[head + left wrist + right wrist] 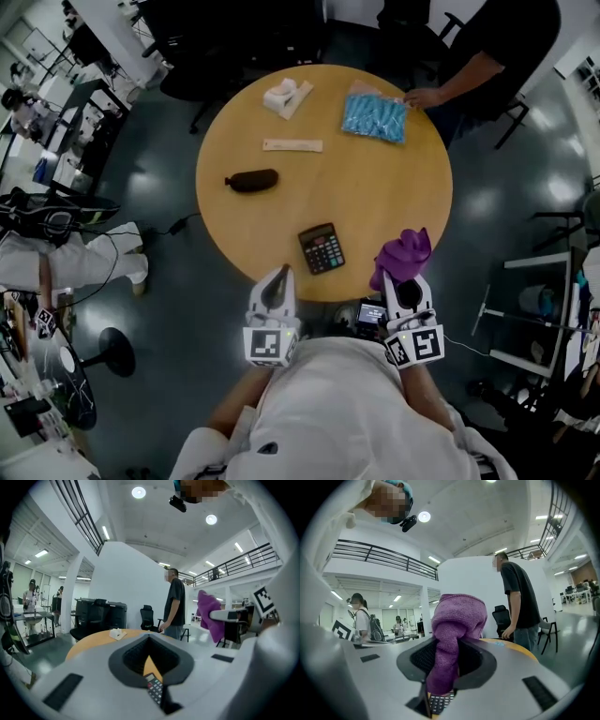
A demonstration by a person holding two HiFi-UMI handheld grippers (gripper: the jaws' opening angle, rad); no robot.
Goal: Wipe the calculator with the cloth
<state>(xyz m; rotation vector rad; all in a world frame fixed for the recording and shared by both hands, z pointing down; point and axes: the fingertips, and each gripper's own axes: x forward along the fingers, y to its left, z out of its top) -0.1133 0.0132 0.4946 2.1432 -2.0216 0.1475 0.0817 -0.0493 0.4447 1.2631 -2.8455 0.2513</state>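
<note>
A black calculator (322, 248) lies face up on the round wooden table (375, 178), close to its near edge. My right gripper (406, 277) is shut on a purple cloth (403, 254) that bunches up out of its jaws, just right of the calculator and off the table's rim. In the right gripper view the cloth (453, 639) fills the jaws and calculator keys (439, 703) show beneath. My left gripper (278, 281) is shut and empty, held at the near table edge left of the calculator. The left gripper view catches the calculator (153, 688) just past the closed tips.
Further across the table lie a dark brown pouch (252, 180), a flat beige strip (292, 145), a white tape dispenser (286, 97) and a blue packet (375, 116). A person (478, 56) stands at the far right edge with a hand on the table. Office chairs stand behind.
</note>
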